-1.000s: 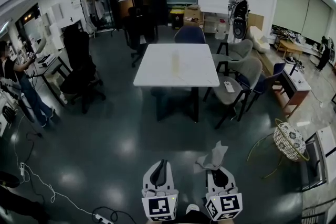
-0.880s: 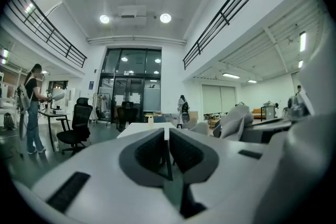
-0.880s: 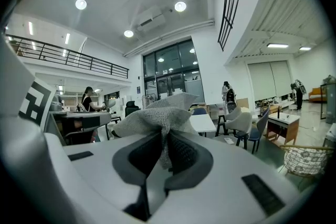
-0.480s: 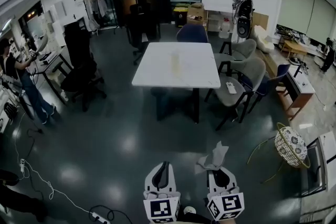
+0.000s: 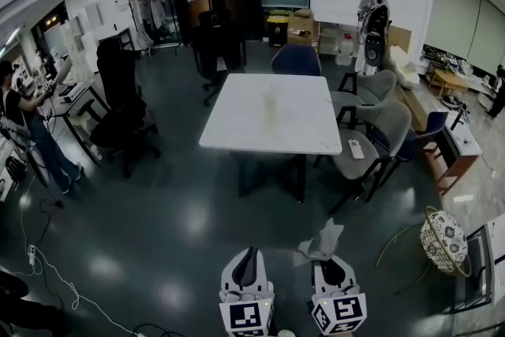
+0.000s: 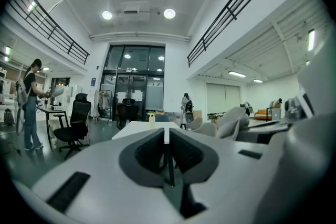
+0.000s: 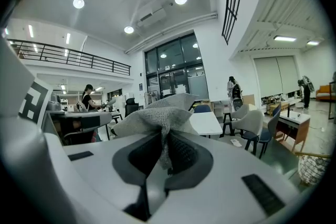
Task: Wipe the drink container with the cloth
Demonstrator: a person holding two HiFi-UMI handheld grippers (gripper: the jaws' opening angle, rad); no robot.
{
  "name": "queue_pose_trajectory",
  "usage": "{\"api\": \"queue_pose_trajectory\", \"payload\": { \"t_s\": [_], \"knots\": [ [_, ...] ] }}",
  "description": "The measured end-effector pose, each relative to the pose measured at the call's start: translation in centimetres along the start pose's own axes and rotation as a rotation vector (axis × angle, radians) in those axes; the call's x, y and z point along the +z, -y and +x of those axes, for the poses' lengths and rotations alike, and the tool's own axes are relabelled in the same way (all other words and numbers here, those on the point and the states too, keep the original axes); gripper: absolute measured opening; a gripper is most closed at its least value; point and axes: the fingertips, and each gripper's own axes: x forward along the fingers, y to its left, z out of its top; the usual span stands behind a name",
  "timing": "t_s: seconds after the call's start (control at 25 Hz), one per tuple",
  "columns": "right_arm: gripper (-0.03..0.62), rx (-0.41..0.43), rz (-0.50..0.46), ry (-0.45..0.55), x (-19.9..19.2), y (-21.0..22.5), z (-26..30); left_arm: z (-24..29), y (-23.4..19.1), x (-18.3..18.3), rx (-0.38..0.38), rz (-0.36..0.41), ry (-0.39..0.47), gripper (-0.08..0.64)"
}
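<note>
Cloth [image 7: 164,113]: grey, coarse weave, matt. Left gripper [image 6: 167,136], right gripper [image 7: 167,144]: smooth matt white plastic, dark ribbed pads [image 6: 148,152]. Floor [image 5: 177,229]: dark, glossy. Table [image 5: 237,126] top: smooth white.

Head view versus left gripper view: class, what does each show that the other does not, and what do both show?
Head view only: the cloth pinched in the right claw, and a wicker basket on the floor. Left gripper view only: ceiling lights, and the left claw seen shut, nothing between its jaws. Both: the white table with the drink container standing on it.
</note>
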Motion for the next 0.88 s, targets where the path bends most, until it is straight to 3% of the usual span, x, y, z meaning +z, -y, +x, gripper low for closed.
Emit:
{"api": "queue_pose_trajectory", "payload": {
  "t_s": [0.24, 0.44, 0.68, 0.88],
  "knots": [
    [0.037, -0.027, -0.005, 0.025, 3.2, 1.5, 8.1, 8.5, -3.6, 2.6, -0.034, 0.046, 0.050, 0.037],
    [0.037, -0.045, -0.011, 0.039, 5.0, 2.1, 14.9, 14.5, -6.6, 4.3, -0.055, 0.031, 0.050, 0.037],
    [0.037, -0.056, -0.010, 0.030, 5.8, 2.0, 19.5, 18.6, -9.6, 4.3, -0.062, 0.049, 0.046, 0.037],
    [0.037, -0.056, -0.010, -0.009, 5.1, 2.3, 22.6, 21.2, -11.0, 3.7, -0.051, -0.003, 0.004, 0.037]
  ]
}}
